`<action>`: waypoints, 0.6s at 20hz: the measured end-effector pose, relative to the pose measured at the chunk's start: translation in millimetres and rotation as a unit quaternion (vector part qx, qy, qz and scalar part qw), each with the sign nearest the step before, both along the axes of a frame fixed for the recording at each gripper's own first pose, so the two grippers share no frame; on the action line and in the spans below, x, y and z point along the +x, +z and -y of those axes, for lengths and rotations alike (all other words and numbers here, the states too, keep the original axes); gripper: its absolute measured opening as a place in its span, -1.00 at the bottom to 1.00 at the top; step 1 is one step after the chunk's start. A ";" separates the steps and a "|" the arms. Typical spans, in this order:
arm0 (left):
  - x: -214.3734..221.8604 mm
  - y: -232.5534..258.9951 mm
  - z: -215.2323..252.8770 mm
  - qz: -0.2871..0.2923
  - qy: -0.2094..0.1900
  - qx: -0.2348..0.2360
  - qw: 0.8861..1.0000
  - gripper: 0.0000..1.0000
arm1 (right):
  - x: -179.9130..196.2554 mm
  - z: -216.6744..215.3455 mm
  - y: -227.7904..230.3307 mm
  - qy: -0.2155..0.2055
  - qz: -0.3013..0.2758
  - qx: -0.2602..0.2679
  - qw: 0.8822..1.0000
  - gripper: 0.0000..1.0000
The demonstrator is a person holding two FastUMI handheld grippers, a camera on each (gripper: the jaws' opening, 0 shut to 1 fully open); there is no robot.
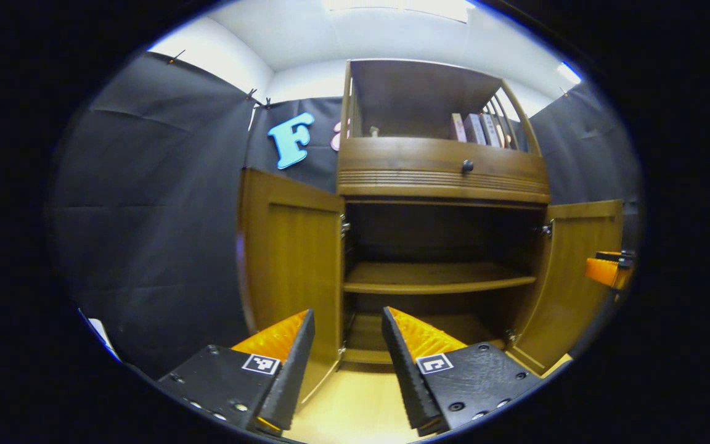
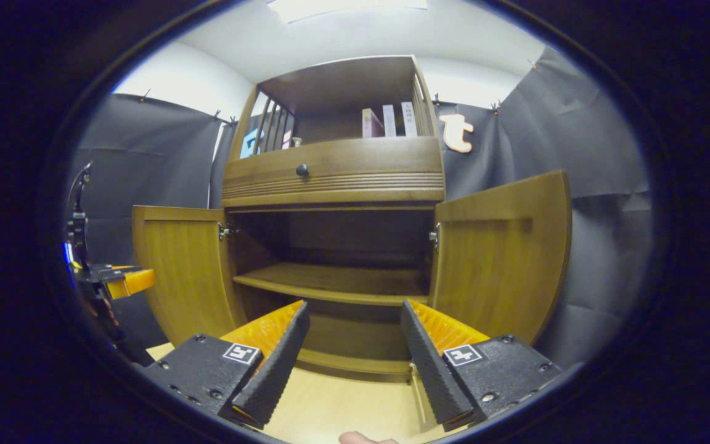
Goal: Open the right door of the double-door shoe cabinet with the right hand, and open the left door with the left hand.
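1. Left gripper view, lower centre of the frame: the left gripper has its fingers spread wide with nothing between them, aimed at the foot of the shoe cabinet.
2. At mid-left of that frame the left door stands swung out, its plain wooden inner face showing. At mid-right the right door is swung out too, with the other gripper just beside it at the right edge.
3. Between the doors, at centre frame, a shelf crosses the dark interior, and a drawer with a round knob sits above.
4. Right gripper view, lower centre: the right gripper is likewise wide and empty.
5. Both doors look fully open, so I judge the task essentially done. The sensible finish is drawing both grippers straight back, clear of the door edges, so neither leaf is nudged shut.
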State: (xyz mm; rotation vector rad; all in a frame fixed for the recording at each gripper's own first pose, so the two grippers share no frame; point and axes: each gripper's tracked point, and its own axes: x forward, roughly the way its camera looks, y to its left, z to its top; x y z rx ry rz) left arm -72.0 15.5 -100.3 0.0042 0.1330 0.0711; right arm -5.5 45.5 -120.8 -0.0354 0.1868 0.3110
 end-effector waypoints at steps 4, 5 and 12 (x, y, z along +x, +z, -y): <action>17.9 27.6 31.9 0.020 -0.024 0.002 1.000 0.85 | 1.6 8.9 21.9 -0.015 0.019 -0.014 1.000 0.89; 22.9 34.7 39.2 0.026 -0.029 0.001 0.999 0.90 | 1.8 11.3 27.2 -0.018 0.023 -0.012 0.999 0.89; 36.6 69.4 59.7 0.059 -0.036 0.019 0.997 1.00 | 7.7 25.7 57.7 -0.038 0.043 -0.001 0.998 0.96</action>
